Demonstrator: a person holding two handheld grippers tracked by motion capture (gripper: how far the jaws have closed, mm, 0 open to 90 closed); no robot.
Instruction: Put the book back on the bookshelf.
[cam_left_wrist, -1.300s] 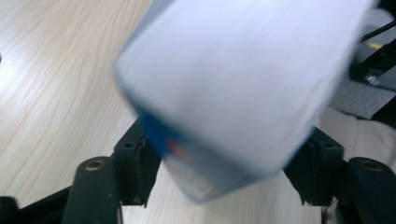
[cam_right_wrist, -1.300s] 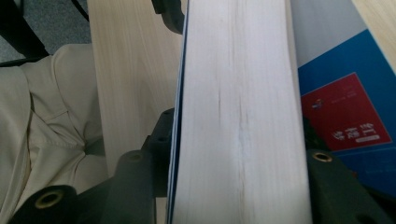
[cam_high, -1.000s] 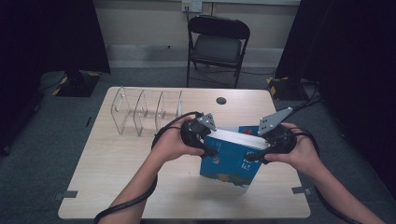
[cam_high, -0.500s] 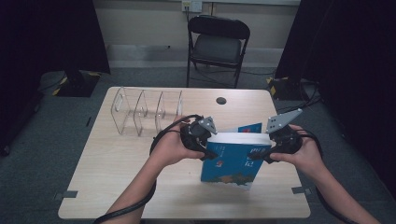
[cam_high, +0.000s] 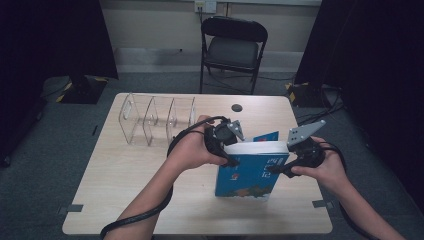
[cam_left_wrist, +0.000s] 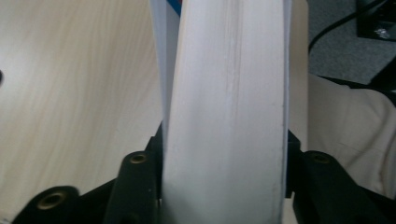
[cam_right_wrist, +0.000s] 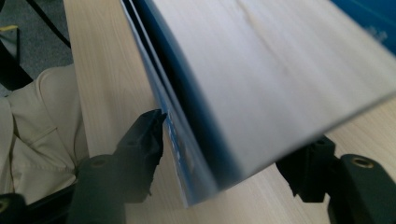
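A thick blue-covered book (cam_high: 250, 172) stands upright on the front right part of the light wooden table (cam_high: 125, 190), held from both ends, its white page block facing up and its illustrated blue cover facing the person.

The left gripper (cam_high: 229, 152) meets the book at its upper left corner. In the left gripper view the pale page edges (cam_left_wrist: 229, 107) run up between the two black jaws, which sit against either face of the book; these jaws have just been closing and are clamped on it.

The right gripper (cam_high: 280, 169) meets the book at its right edge, below the top corner. In the right gripper view the book (cam_right_wrist: 261, 70) lies slanted between the jaws: the left jaw touches the loose blue cover, while the right jaw stands just beside the page block, with a gap visible. These jaws have just been opening, so they straddle the book without pressing it.

A second blue item (cam_high: 266, 136), flat, lies just behind the book.

A clear plastic divider rack (cam_high: 156, 119) with upright partitions stands on the rear left of the table, well apart from the book. A small dark round spot (cam_high: 237, 107) marks the far table edge.

A black folding chair (cam_high: 231, 47) stands on the grey floor beyond the table.
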